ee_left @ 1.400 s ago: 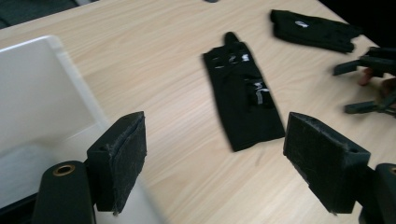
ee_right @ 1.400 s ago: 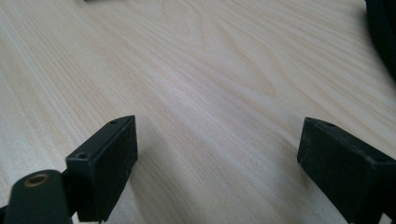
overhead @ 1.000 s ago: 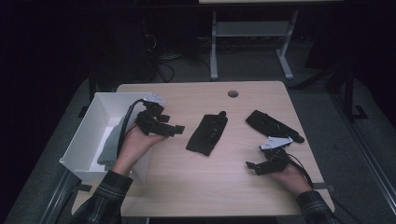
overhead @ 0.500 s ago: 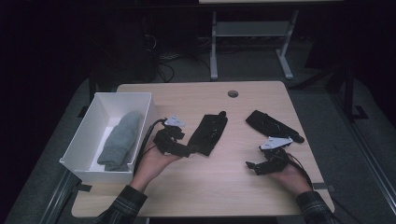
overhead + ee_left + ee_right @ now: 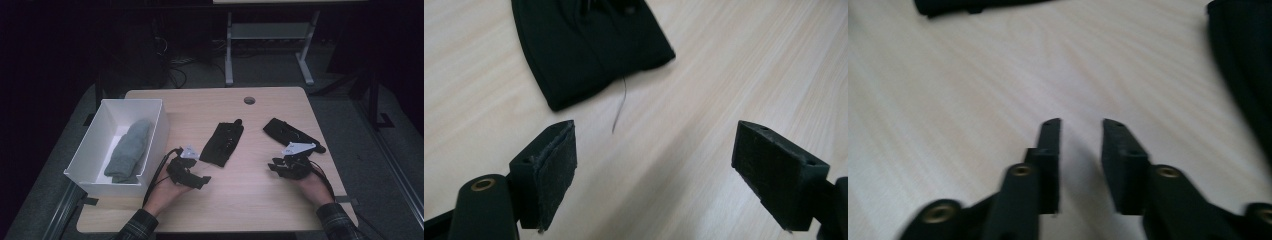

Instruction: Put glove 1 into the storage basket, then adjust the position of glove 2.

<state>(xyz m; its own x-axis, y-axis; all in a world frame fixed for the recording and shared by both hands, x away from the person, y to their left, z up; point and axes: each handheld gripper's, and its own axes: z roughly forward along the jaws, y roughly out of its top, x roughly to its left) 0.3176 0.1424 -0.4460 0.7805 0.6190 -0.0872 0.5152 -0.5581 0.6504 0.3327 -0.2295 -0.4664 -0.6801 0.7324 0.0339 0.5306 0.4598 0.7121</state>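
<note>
Left gripper (image 5: 651,165) jaws wide, empty; black glove (image 5: 589,45) lies just ahead, slightly left, long axis running away from them. Right gripper (image 5: 1080,150), farther off, jaws just narrowed on nothing.

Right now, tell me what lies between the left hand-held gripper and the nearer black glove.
Nothing visible. The left hand-held gripper is open over bare table, and the black glove lies just ahead of its jaws, with a loose thread trailing toward them.
</note>
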